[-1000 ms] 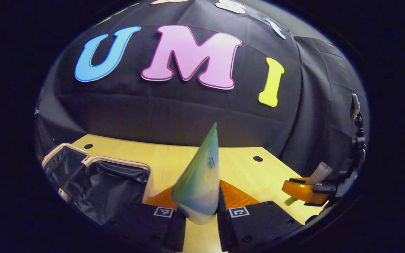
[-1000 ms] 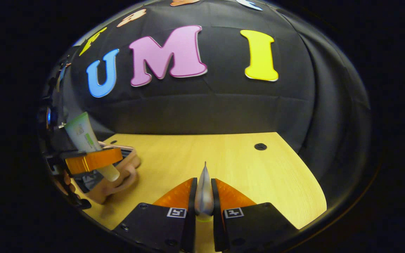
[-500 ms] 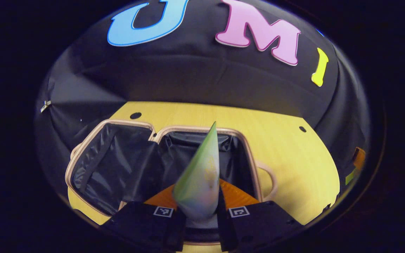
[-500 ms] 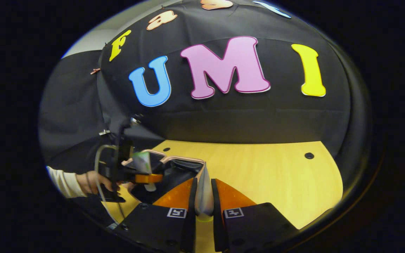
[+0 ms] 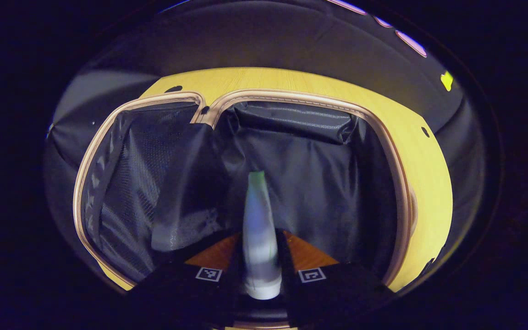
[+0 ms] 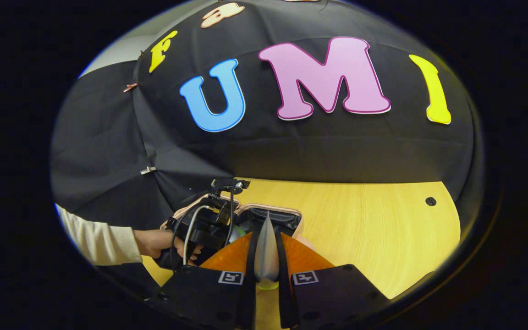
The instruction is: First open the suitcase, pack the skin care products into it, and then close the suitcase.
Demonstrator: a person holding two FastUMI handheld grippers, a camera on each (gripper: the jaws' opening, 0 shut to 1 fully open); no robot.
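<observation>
In the left gripper view the suitcase [image 5: 312, 100] lies open on the wooden table, beige rim around black lining. My left gripper [image 5: 259, 243] is shut on a green and white tube [image 5: 258, 229] and hangs over the right compartment [image 5: 319, 183], pointing down into it. In the right gripper view my right gripper [image 6: 266, 247] is shut on a thin silver tube [image 6: 266, 250], seen edge-on. Beyond it stands the suitcase [image 6: 282, 215], with the left gripper [image 6: 204, 229] and the hand [image 6: 154, 240] holding it over the case.
The wooden table [image 6: 360, 229] stretches to the right of the suitcase, with a small dark hole [image 6: 431, 201] near its far right. A mesh-lined lid compartment [image 5: 140, 183] is the suitcase's left half. The black cloth wall rises behind the table.
My left gripper has tipped downward and moved over the suitcase, carrying its tube above the right compartment. My right gripper has turned a little left toward the case, still holding its tube.
</observation>
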